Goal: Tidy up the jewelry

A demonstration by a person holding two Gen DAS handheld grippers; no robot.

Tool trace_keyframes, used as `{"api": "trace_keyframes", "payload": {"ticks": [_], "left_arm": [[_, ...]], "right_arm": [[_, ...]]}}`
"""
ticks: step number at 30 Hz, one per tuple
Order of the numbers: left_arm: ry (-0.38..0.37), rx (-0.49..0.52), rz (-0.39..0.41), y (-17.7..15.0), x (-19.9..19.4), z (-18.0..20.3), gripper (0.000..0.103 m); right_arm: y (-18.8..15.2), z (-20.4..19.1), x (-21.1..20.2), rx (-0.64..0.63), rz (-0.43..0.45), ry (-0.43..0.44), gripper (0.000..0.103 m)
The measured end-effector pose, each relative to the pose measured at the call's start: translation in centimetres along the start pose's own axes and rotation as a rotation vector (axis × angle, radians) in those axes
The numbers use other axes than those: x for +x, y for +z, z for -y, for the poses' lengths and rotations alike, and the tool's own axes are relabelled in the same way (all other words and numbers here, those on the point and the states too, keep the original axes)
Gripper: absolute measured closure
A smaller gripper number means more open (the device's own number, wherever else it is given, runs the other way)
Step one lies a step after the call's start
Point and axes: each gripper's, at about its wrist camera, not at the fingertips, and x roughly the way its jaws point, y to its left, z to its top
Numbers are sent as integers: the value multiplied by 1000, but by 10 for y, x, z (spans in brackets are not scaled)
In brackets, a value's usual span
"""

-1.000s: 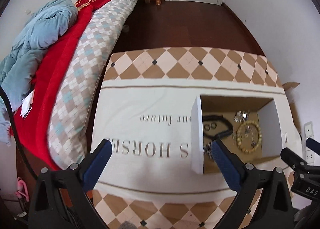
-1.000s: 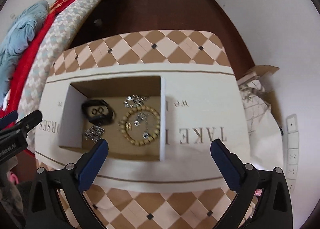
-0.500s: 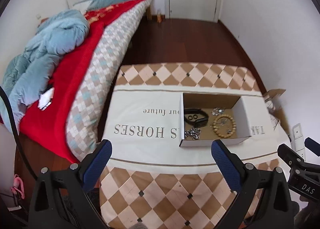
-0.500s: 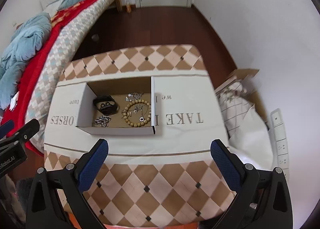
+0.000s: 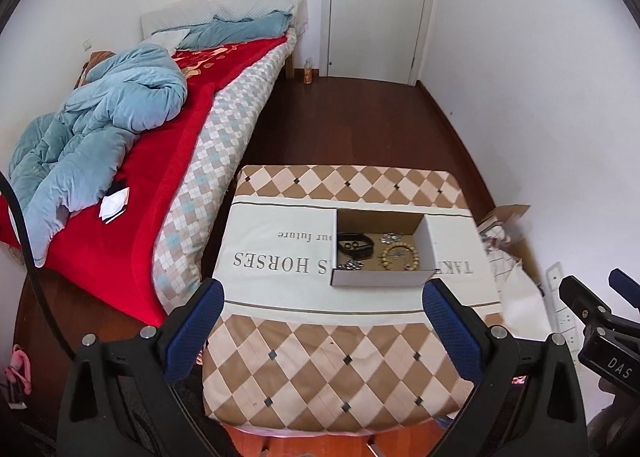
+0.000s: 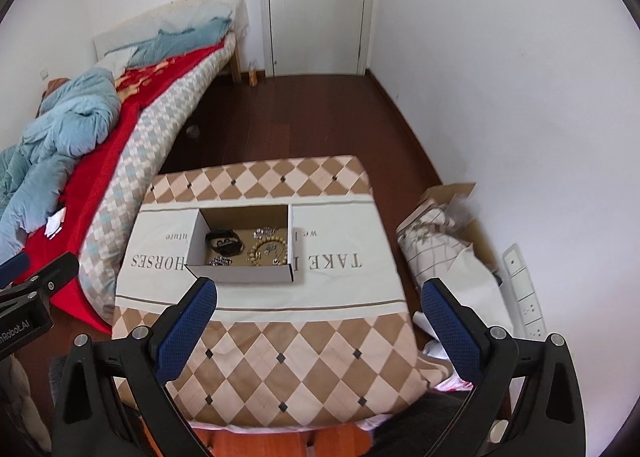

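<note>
The cardboard box [image 5: 380, 277] sits on the patterned tablecloth [image 5: 320, 357], holding a wooden bead bracelet [image 5: 400, 256], a black band [image 5: 356, 245] and silver pieces [image 6: 219, 261]. I hold my left gripper [image 5: 322, 331] and right gripper [image 6: 320, 327] high above the table, both spread wide and empty.

Right gripper [image 6: 320, 321] was hanging high over the table's checkered cloth [image 6: 280, 357], blue pads spread wide with nothing between them. Ahead of it and a bit left sat the open cardboard box [image 6: 240, 275]: black band [image 6: 224, 242] at its left, wooden bead bracelet [image 6: 267, 251] at its right, a silver chain piece [image 6: 220, 262] near the front wall. The other gripper [image 6: 36, 277] poked in from the far left edge.
</note>
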Motion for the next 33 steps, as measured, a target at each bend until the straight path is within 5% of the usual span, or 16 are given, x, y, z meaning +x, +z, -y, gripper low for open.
{"api": "trace_keyframes", "payload": {"ticks": [14,33], "left_arm": [[-78,2,5,-17,-59,7,2],[18,3,35,9,-29,10,2]], "right_arm": [[-15,-9,-74,-18,72,20,0],[13,-7,-33,-12,63,-3,0]]}}
